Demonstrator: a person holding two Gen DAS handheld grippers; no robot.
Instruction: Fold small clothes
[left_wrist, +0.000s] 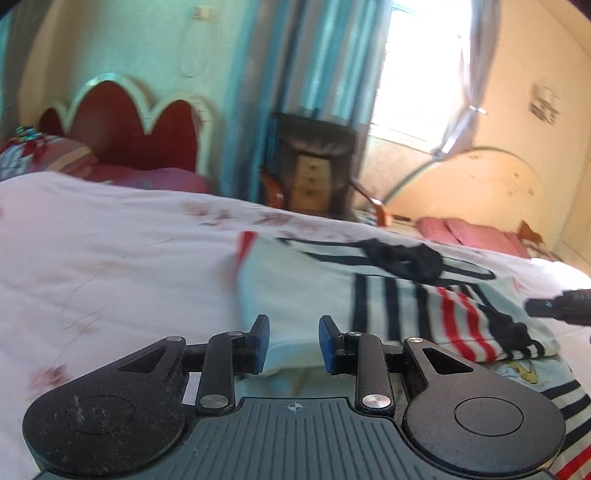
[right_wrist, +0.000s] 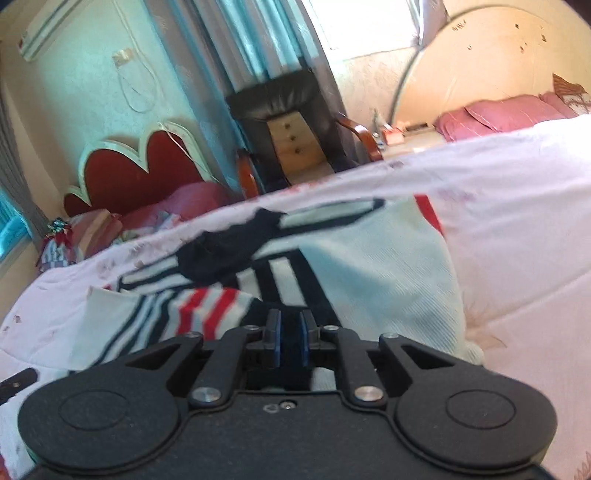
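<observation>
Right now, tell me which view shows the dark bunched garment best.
The right wrist view: the dark bunched garment sits nearer and larger, lying on the striped shirt. The left wrist view shows it smaller and farther off.

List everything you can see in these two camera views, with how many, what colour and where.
striped garment: one, pale with navy and red stripes, spread on the bed cover, partly folded
dark small item: one, black, lying on the garment
bed cover: one, white with faint reddish print, under the clothes
headboard: one, red with cream trim, far left
pillows: pink, on the second bed
armchair: one, dark with wooden arms, by the curtain
curtain: turquoise, beside the window
left hand-held gripper: black, blue pads apart, over the garment's near edge
right hand-held gripper: black, pads close together around dark fabric
</observation>
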